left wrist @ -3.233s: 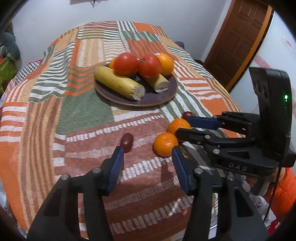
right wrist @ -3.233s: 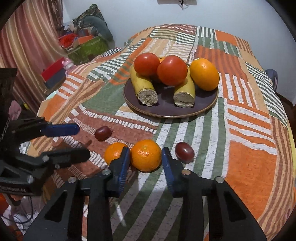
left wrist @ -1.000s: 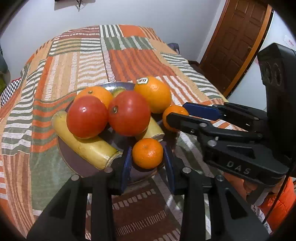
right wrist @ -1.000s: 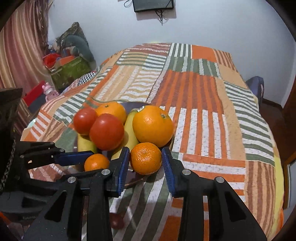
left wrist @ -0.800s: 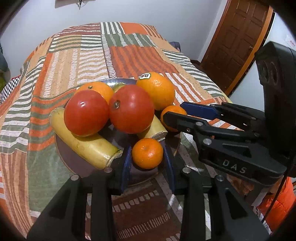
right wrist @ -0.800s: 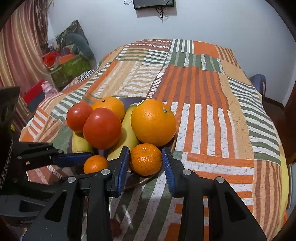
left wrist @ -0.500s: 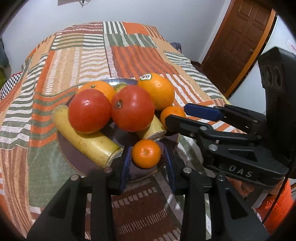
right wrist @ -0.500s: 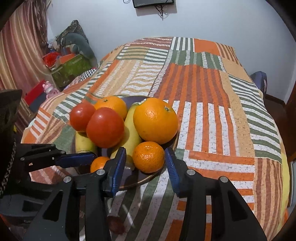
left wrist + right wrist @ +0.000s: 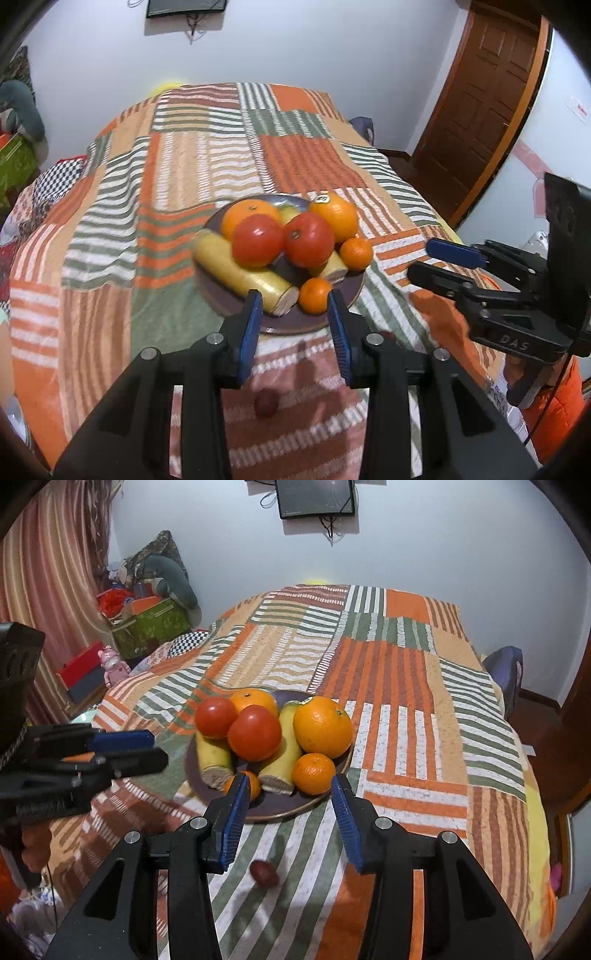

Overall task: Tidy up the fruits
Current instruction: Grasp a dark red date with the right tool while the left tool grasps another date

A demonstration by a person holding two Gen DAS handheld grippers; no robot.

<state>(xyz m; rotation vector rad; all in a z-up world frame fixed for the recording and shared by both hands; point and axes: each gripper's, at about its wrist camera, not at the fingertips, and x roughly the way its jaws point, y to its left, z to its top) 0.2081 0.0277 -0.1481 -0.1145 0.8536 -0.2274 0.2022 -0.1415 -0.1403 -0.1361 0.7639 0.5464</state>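
Mandarins front of plate (plum nearer, on bedspread).

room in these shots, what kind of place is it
Probably a bedroom at home: a bed under a striped patchwork cover, a brown panelled wooden door, and a small wall-mounted screen.

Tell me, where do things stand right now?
Left gripper open, empty. Right gripper open, empty. Both mandarins on the plate. One dark plum on the bedspread, nothing blocking it.
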